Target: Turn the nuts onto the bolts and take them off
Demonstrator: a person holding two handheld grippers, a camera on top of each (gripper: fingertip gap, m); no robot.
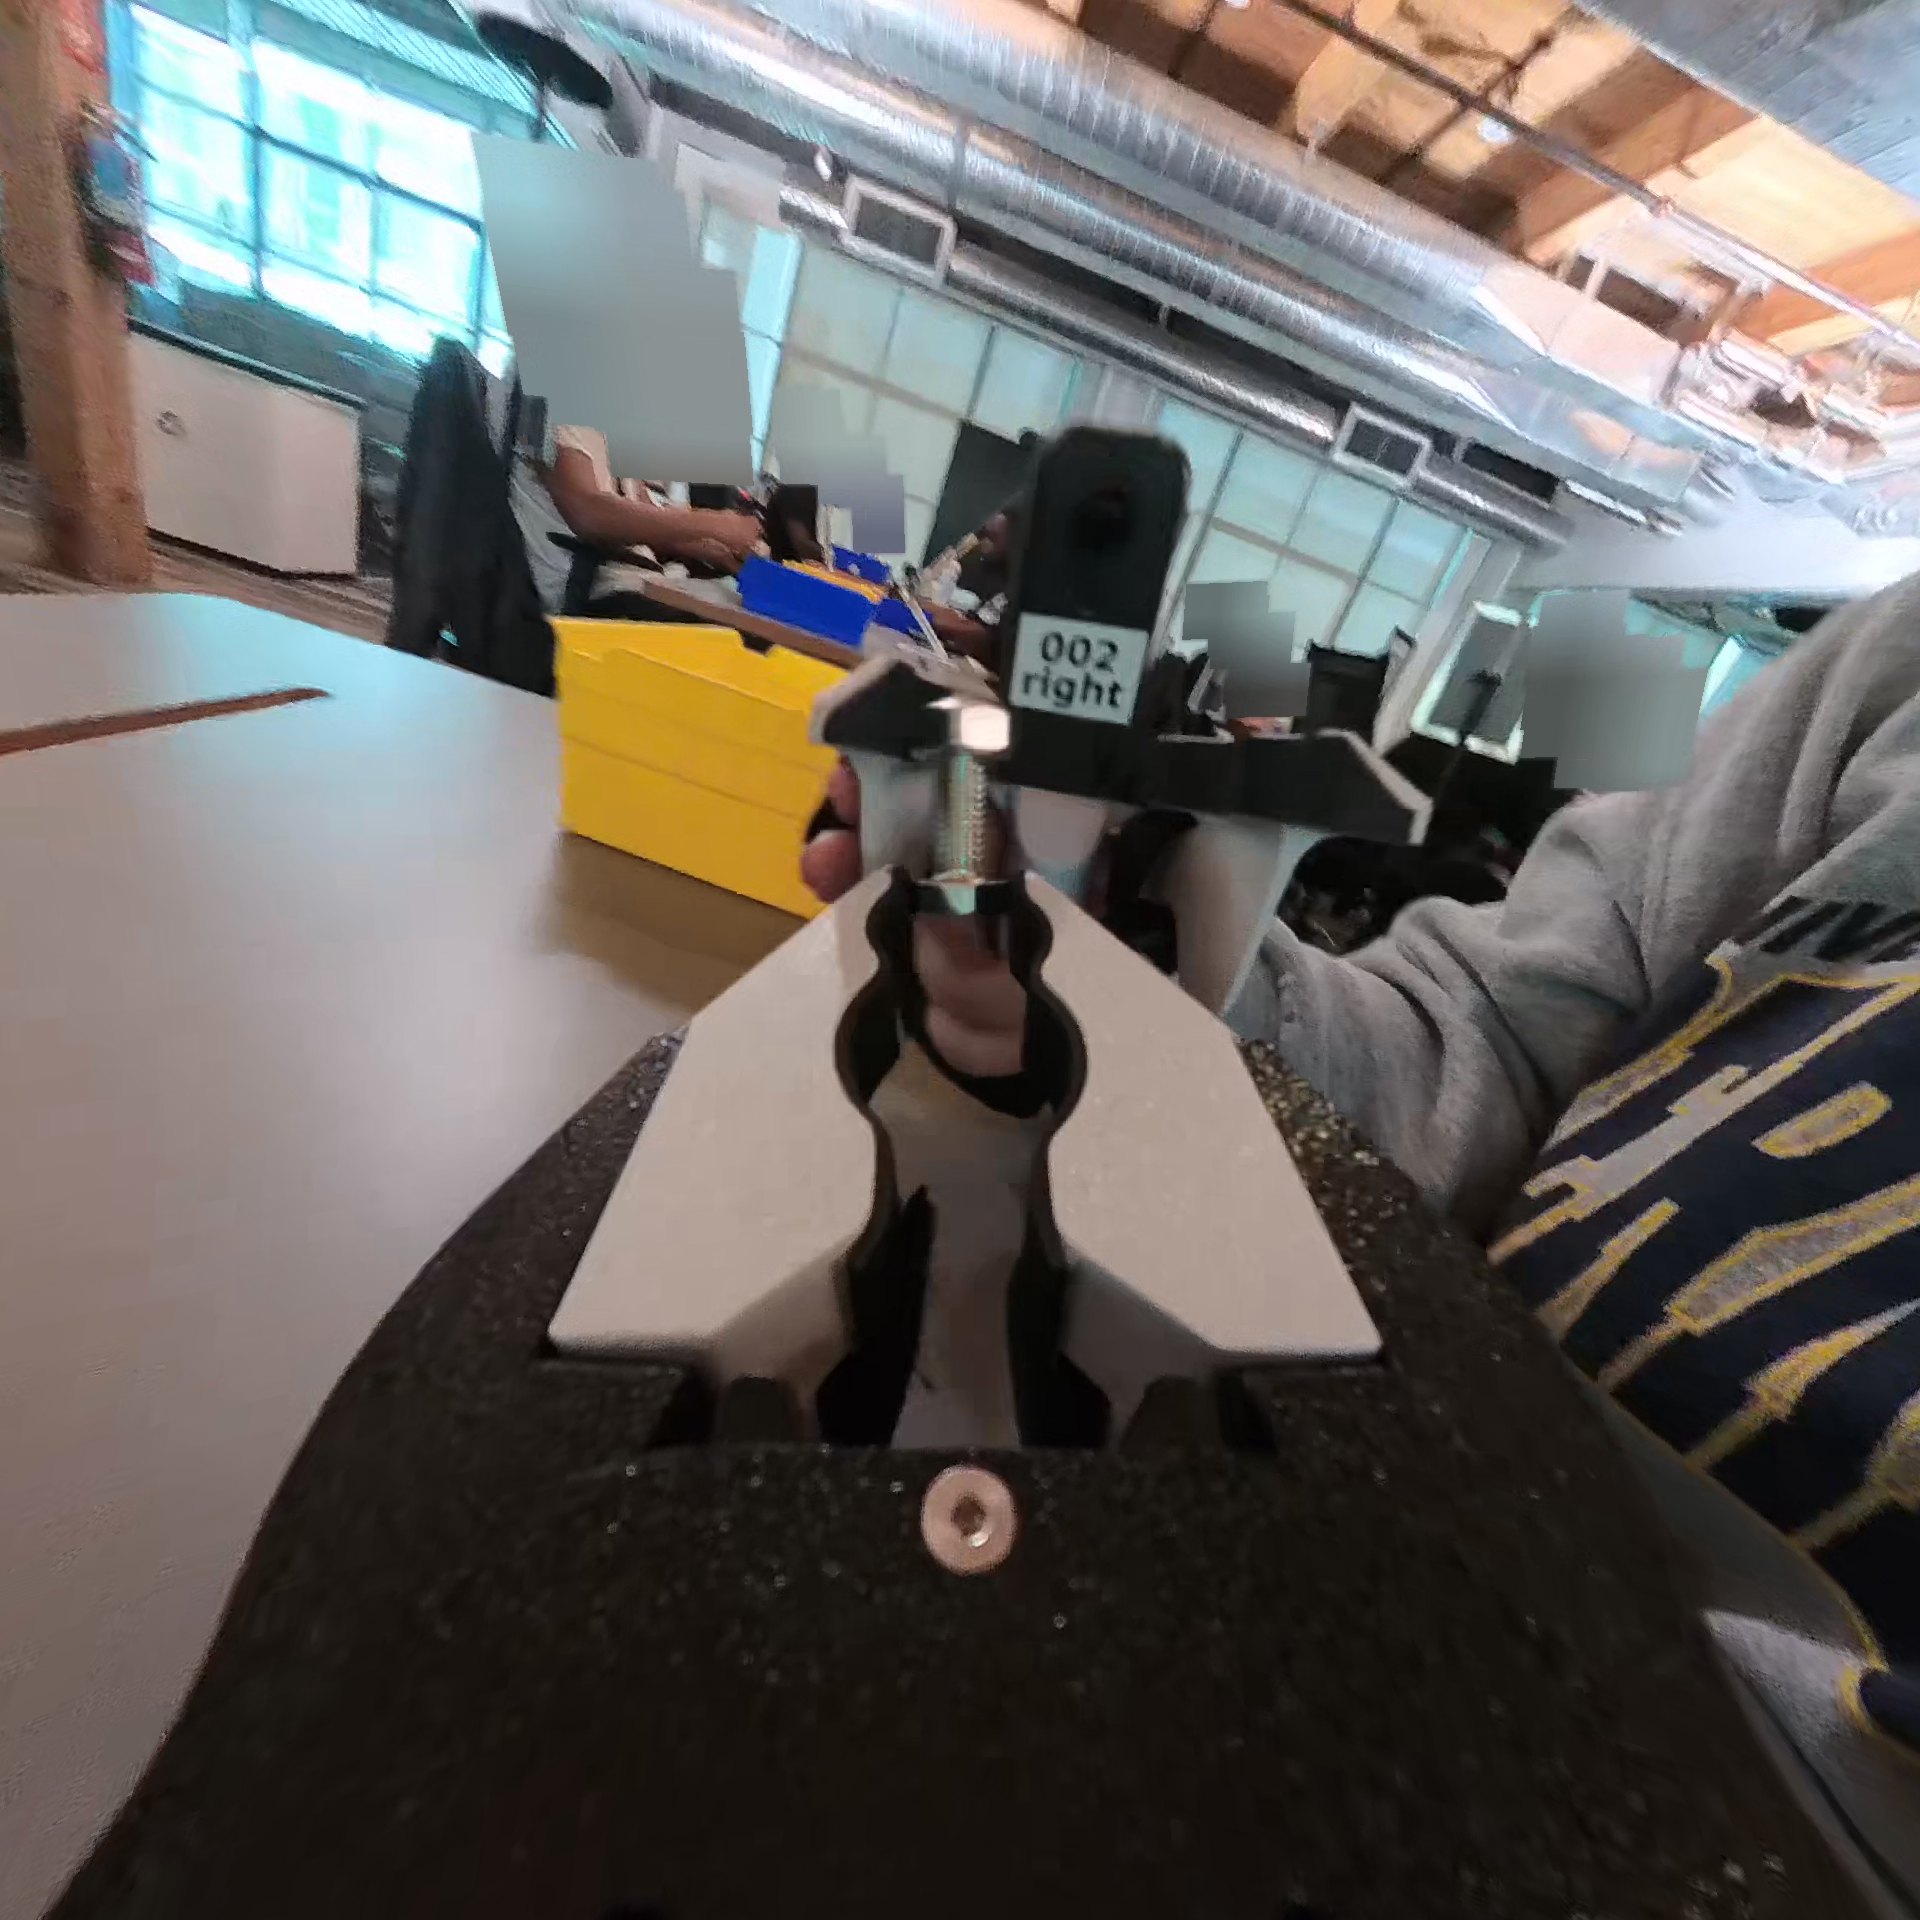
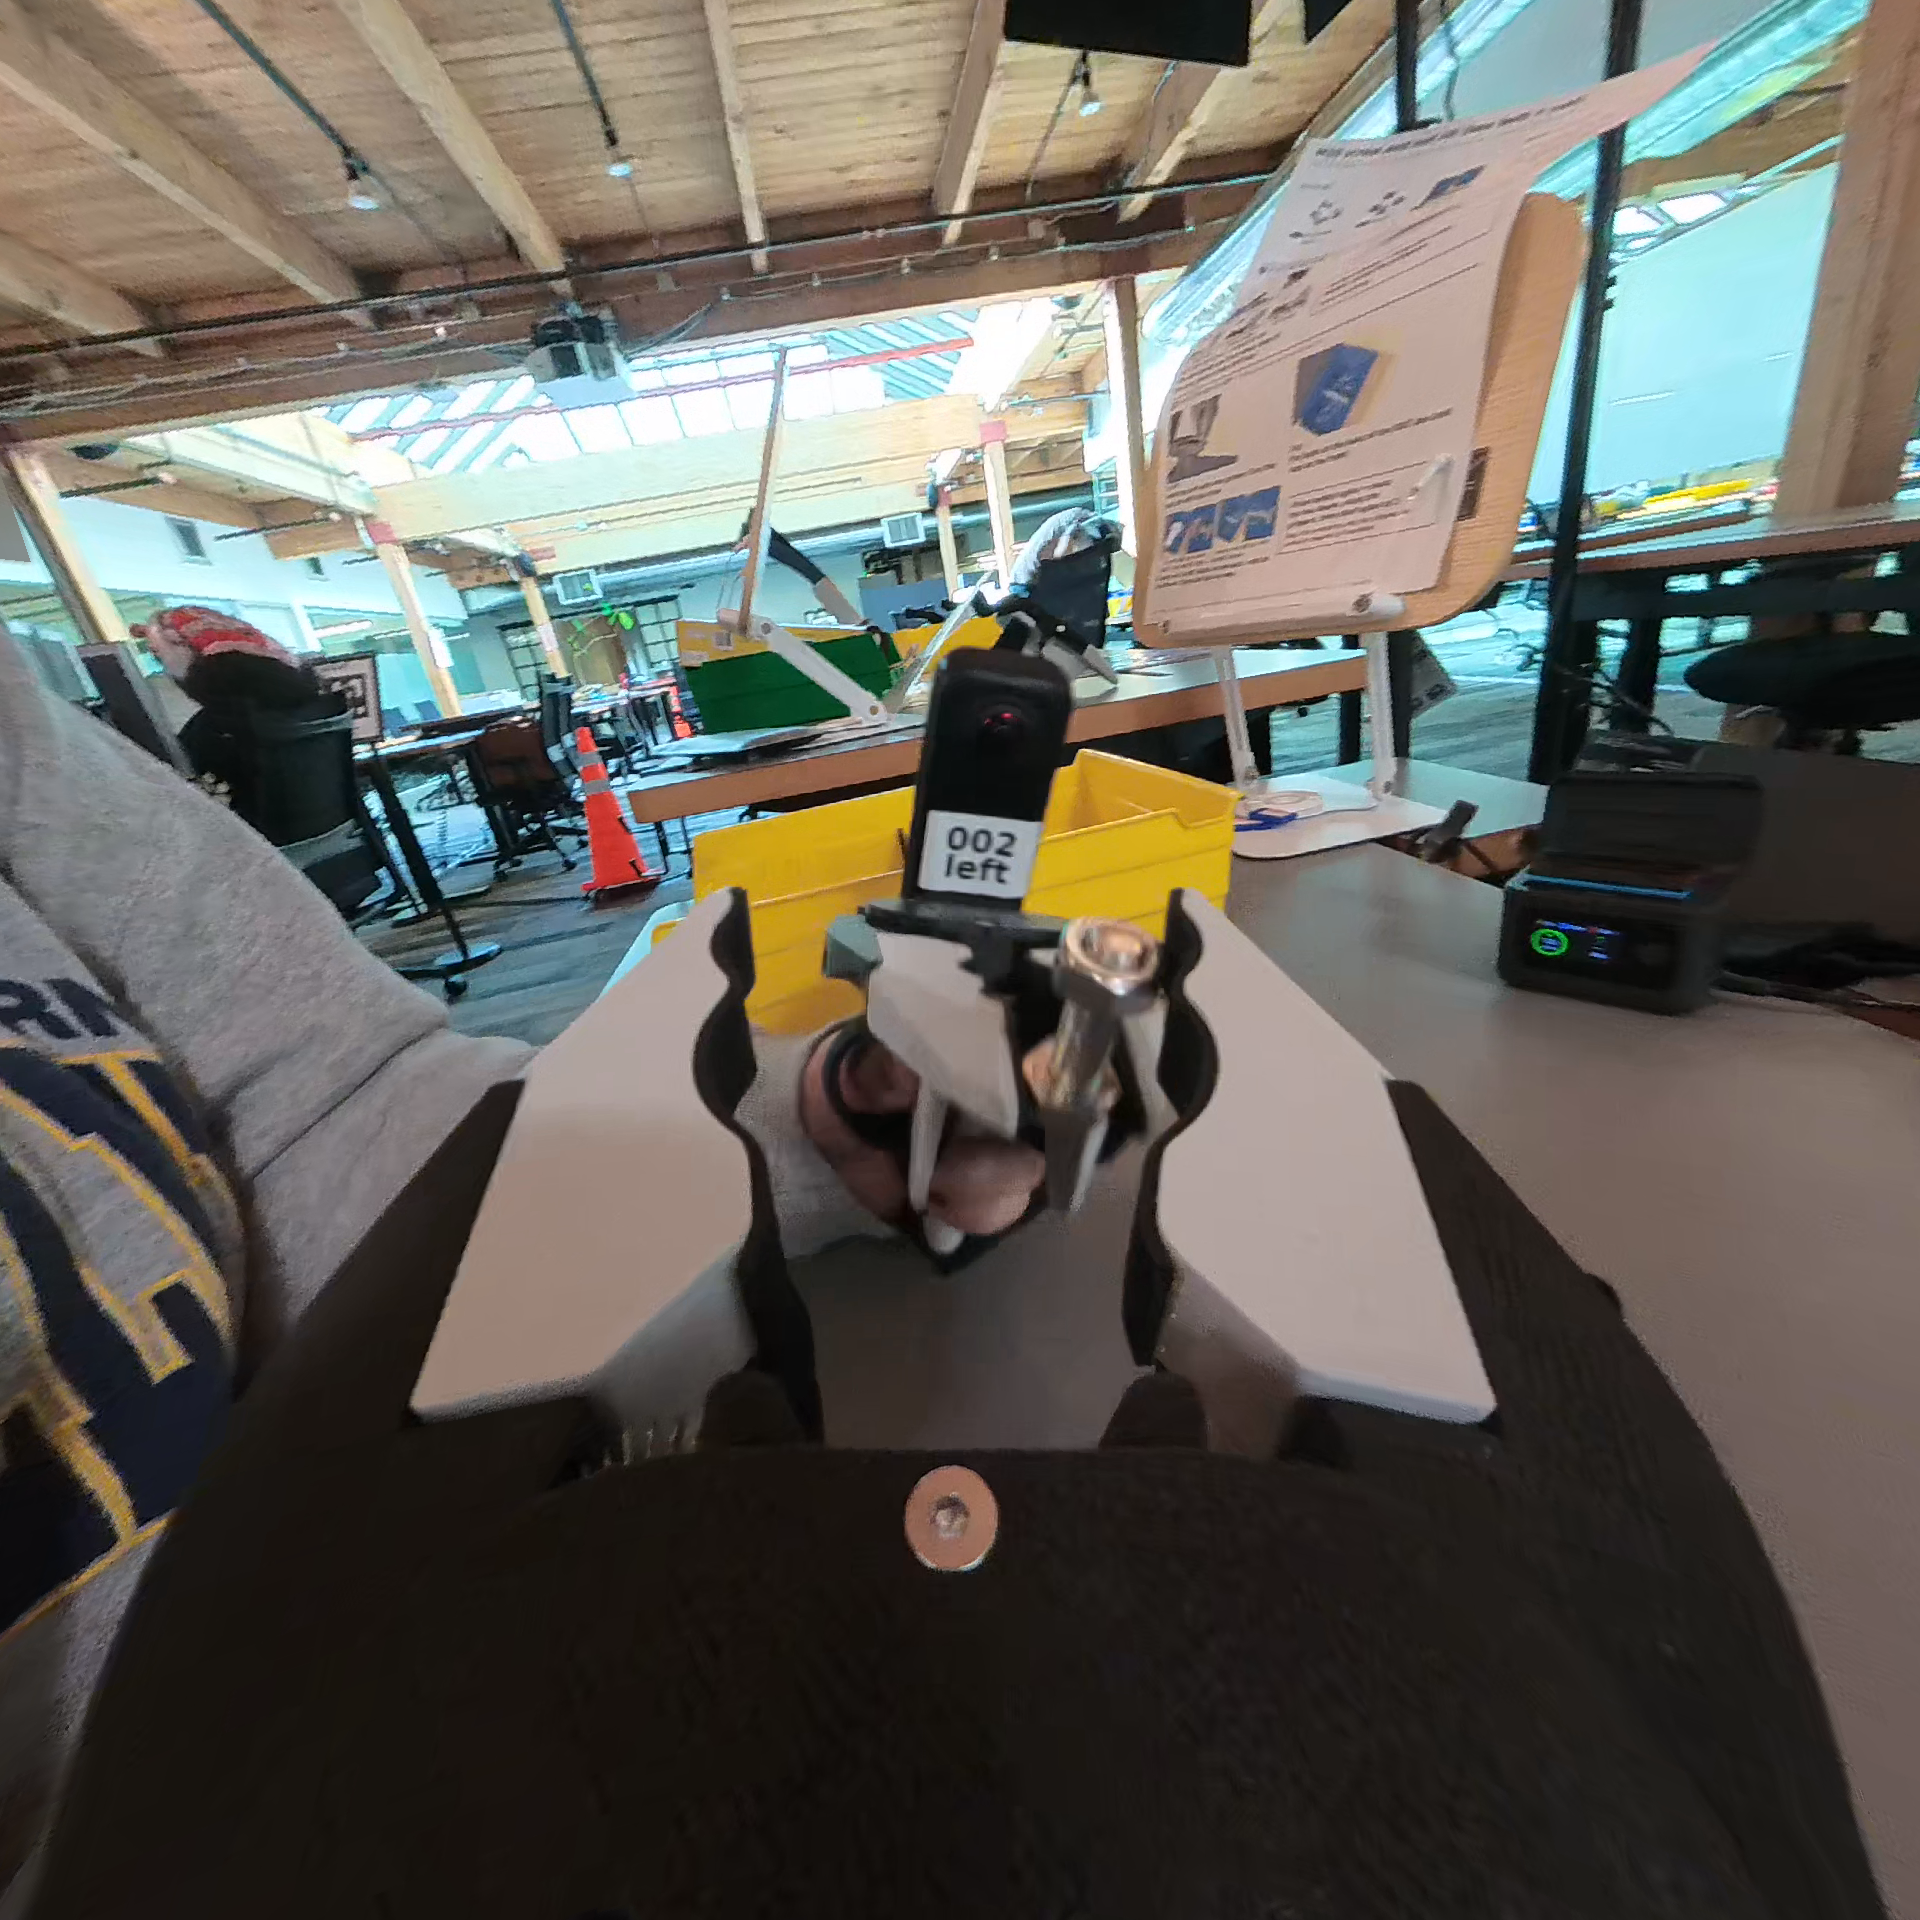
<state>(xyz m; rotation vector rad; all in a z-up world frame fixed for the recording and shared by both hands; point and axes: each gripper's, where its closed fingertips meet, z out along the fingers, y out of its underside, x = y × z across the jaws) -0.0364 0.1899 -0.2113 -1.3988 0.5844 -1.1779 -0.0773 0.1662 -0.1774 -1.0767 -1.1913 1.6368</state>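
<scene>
My left gripper (image 1: 954, 899) is shut on a silver nut (image 1: 951, 896) at its fingertips. A silver hex-head bolt (image 1: 966, 800) stands up out of the nut, head on top. My right gripper (image 1: 1060, 862) faces it, open, with the bolt head beside one of its fingers (image 1: 883, 821). In the right wrist view my right gripper (image 2: 956, 925) is wide open. The bolt (image 2: 1091, 1018) sits just inside its right finger (image 2: 1278, 1143); I cannot tell whether they touch. The left gripper (image 2: 1070, 1112) holds the bolt's lower end there. Both are held above the table.
A yellow bin (image 1: 686, 769) stands on the grey table (image 1: 260, 935) behind the grippers, also in the right wrist view (image 2: 1132, 842). A black device with a small screen (image 2: 1590, 935) and a paper stand (image 2: 1340, 416) are at the right. A grey sweatshirt sleeve (image 1: 1455, 987) is close. About 5 centimetres separates my left fingertips from my right.
</scene>
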